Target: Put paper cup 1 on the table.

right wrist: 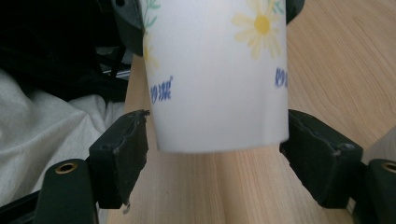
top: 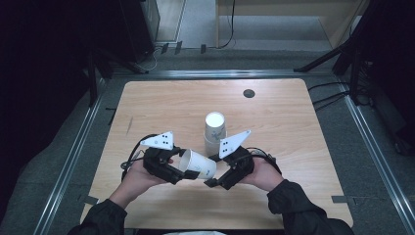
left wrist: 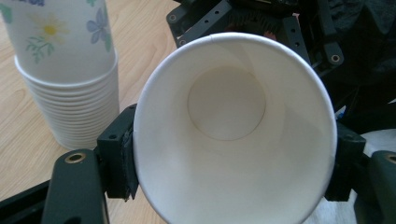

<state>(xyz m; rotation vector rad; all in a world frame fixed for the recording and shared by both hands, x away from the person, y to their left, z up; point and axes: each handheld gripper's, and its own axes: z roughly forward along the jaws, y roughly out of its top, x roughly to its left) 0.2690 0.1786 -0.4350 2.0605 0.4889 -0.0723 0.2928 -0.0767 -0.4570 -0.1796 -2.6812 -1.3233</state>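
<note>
- The left gripper is grasping a paper cup at its rim; its pads are pressing on both sides of the mouth; the cup is lying level above the tabletop, between the two hands.
- The right gripper is standing released; its jaws are flanking the cup's base with a gap on each side.
- A stack of cups is standing upright just behind the held cup, near the tabletop's middle; in the left gripper view the stack is showing flower prints.
</note>
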